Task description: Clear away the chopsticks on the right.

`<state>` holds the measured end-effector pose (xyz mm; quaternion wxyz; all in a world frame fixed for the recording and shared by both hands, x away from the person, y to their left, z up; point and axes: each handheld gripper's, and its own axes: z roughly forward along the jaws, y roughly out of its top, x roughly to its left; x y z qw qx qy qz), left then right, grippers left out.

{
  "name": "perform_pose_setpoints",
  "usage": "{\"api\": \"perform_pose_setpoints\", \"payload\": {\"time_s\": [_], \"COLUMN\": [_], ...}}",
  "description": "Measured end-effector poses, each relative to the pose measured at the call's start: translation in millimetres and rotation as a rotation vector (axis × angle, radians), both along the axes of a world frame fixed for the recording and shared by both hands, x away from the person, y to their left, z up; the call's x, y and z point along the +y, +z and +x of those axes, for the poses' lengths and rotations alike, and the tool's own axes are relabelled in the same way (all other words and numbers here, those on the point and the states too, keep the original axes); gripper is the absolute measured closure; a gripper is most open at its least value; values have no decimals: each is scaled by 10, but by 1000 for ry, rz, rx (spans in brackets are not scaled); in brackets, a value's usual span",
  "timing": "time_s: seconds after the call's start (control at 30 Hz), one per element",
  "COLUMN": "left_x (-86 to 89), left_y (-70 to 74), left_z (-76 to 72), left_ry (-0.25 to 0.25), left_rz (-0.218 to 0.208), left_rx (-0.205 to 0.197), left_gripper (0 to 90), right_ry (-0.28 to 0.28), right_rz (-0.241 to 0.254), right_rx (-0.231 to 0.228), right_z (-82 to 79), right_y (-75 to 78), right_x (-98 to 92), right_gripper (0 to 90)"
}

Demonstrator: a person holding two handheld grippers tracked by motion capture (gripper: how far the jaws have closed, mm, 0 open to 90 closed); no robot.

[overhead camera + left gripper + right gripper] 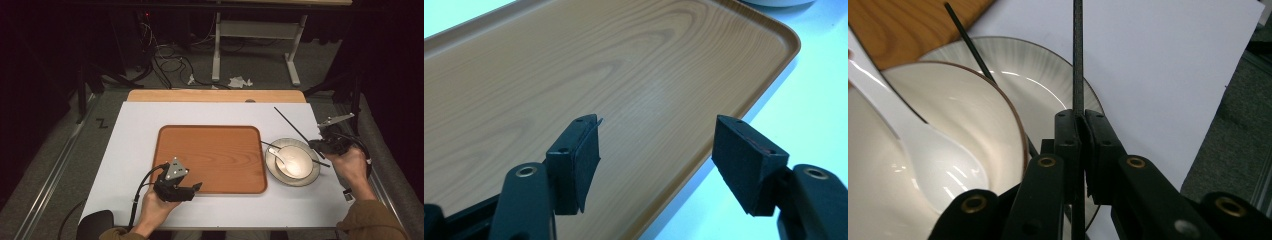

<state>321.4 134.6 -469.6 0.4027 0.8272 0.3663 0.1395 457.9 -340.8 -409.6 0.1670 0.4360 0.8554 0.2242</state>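
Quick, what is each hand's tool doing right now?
Left tool: open, holding nothing, over the wooden tray.
Right tool: closed on a thin black chopstick, beside the bowl.

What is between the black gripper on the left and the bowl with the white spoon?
The wooden tray lies between them. In the high view, the left gripper sits at the tray's near edge, and the bowl rests on a plate beside the tray's right edge.

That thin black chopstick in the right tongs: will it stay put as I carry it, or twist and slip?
The thin black chopstick looks stiff and light. It is clamped near one end, so the long free length may pivot between the right tongs. Its textured surface probably helps grip.
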Motion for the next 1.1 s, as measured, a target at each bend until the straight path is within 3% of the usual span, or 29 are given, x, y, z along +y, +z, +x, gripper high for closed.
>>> {"api": "perform_pose_setpoints", "payload": {"time_s": [0.13, 0.57, 0.83, 1.1], "left_x": [6, -19, -21, -21], "left_y": [7, -10, -7, -11], "left_z": [-16, -22, -32, -33], "left_ry": [-1, -7, -9, -6], "left_rz": [-11, -9, -14, -15], "left_rx": [1, 9, 9, 11], "left_gripper": [353, 354, 353, 354], "right_ry": [-1, 65, 95, 113], "right_rz": [39, 24, 39, 51], "right_rx": [-20, -61, -81, -40], "right_z": [-107, -455, -574, -642], "right_y": [143, 344, 361, 296], "right_x": [56, 379, 576, 780], "right_gripper": [868, 867, 867, 867]}}
